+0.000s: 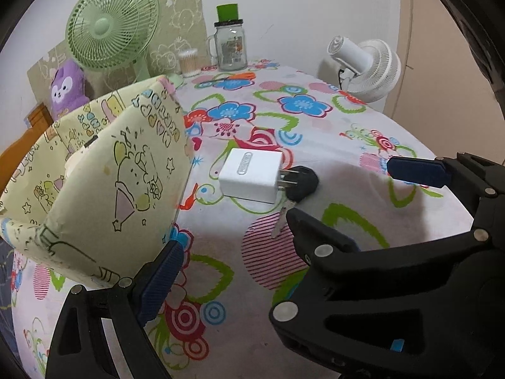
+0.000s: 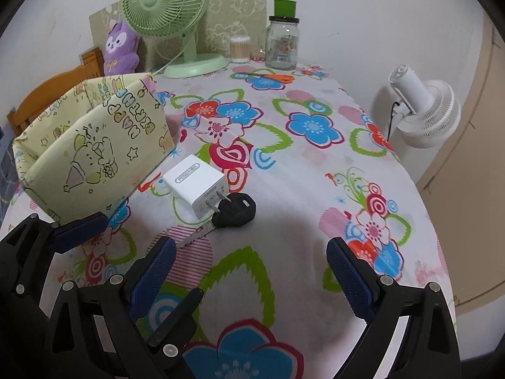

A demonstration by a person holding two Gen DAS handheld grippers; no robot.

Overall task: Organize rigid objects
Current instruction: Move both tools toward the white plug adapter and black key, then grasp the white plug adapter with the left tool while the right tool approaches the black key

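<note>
A white charger plug (image 1: 252, 175) (image 2: 197, 186) lies on the flowered tablecloth (image 2: 315, 189), its prongs resting against a black-headed key (image 1: 301, 183) (image 2: 235, 210). Just left of them stands a yellow-green cartoon-print box (image 1: 126, 173) (image 2: 94, 148), open at the top. My left gripper (image 1: 246, 262) is open and empty, its left pad beside the box's near corner. My right gripper (image 2: 249, 246) is also open and empty, a little short of the key. The two grippers overlap: the right one's left finger (image 1: 315, 237) covers the key's blade tip in the left wrist view.
At the table's back stand a green fan (image 2: 164, 3), a purple plush (image 2: 121, 47), a cotton-swab tub (image 2: 240, 49) and a glass jar with a green lid (image 2: 282, 41). Orange scissors (image 2: 274, 77) lie nearby. A white fan (image 2: 423, 107) stands off the right edge.
</note>
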